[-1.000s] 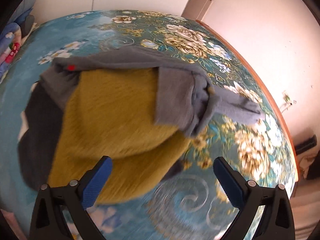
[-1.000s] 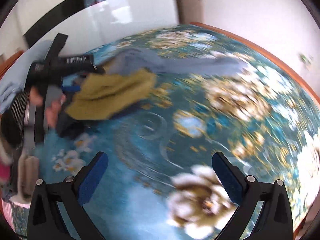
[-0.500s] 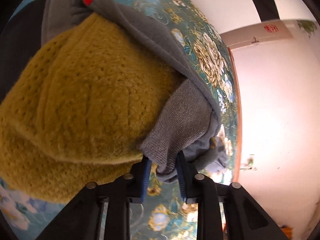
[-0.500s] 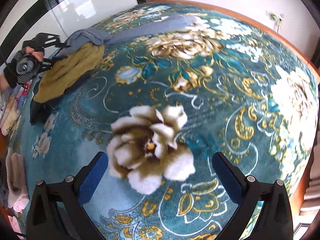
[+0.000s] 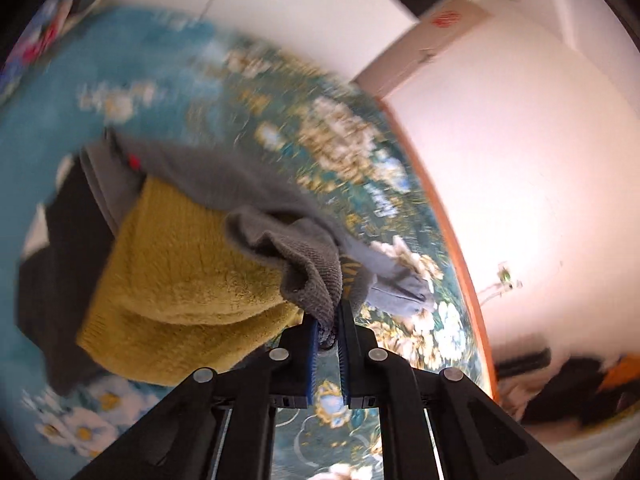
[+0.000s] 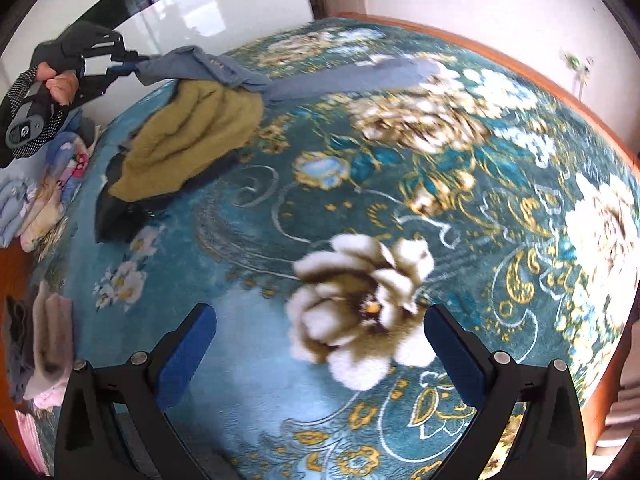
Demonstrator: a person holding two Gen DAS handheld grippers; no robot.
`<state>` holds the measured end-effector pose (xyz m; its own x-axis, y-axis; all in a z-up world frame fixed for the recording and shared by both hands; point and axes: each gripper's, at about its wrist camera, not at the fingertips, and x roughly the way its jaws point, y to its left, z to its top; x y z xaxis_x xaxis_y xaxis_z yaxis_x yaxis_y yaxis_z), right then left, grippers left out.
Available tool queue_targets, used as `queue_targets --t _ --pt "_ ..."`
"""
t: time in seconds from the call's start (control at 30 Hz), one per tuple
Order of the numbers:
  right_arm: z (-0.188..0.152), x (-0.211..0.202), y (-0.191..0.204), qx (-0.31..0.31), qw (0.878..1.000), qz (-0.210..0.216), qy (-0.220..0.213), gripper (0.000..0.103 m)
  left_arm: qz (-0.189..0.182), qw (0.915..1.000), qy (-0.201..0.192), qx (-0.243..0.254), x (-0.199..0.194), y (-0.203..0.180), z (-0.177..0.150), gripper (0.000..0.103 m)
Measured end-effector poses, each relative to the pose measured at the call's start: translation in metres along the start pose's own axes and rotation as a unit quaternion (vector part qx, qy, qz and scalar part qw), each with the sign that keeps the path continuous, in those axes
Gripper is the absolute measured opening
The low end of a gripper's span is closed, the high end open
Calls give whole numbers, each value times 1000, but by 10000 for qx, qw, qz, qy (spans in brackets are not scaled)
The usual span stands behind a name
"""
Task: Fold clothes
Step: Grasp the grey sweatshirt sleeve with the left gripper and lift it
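A grey knit garment [image 5: 224,184] lies draped over a mustard-yellow sweater [image 5: 172,284] on a teal floral bedspread [image 5: 400,332]. My left gripper [image 5: 329,322] is shut on a bunched edge of the grey garment and holds it up. In the right wrist view the same grey garment [image 6: 340,76] stretches from the left gripper [image 6: 134,63], held by a hand at the far left, across the bed. The yellow sweater [image 6: 192,140] lies on a dark garment [image 6: 120,216]. My right gripper [image 6: 320,352] is open above a white flower print, holding nothing.
The bed's orange wooden edge [image 6: 560,84] runs along a white wall. Folded clothes [image 6: 44,356] are stacked at the bed's left edge, with more bundled fabric [image 6: 44,192] behind. A large window [image 6: 224,8] is beyond the bed.
The left gripper went from open above the pile to shut on the grey garment, then lifted it off the yellow sweater. The right gripper stayed open and shifted over the bedspread.
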<state>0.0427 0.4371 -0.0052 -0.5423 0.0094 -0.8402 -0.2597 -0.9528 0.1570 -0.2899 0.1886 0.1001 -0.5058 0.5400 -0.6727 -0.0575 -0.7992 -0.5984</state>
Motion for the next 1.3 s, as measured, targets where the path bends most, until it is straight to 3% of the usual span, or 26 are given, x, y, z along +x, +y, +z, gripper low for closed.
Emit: queue_targets --t 0.13,0.23,0.43,0.63,0.73,0.8,0.9,1.0,1.1,1.3 --pt "-1 -18 20 -161 9998 -25 -97 103 -463 9979 -288 355 -77 6 -32 9" --pt "-3 -31 34 -293 9994 -34 -169 103 -571 9963 -460 451 -121 20 -65 9" --pt "-13 -56 58 -556 9980 -81 -284 103 -355 9976 -568 199 -179 81 -135 9" --pt "-18 -80 75 -694 9964 -128 -466 103 -25 9996 -276 52 -202 131 -205 9" --pt "-19 -91 83 -805 9951 -129 -569 103 -113 9997 -123 -172 -212 147 -230 9" --pt "-19 -98 88 -809 9948 -96 -614 103 -311 9993 -6 -212 -219 145 -244 9" --pt "-16 -107 95 -746 9949 52 -672 103 -791 9967 108 140 -228 115 -254 9" --pt "-10 -118 102 -521 9932 693 -782 103 -1271 9907 180 457 -234 83 -257 9" --pt "-3 -123 101 -192 9902 1108 -831 103 -1355 9882 371 614 -226 71 -265 9" --pt "-12 -126 106 -303 9911 988 -843 103 -990 9897 1008 -230 -185 123 -293 3"
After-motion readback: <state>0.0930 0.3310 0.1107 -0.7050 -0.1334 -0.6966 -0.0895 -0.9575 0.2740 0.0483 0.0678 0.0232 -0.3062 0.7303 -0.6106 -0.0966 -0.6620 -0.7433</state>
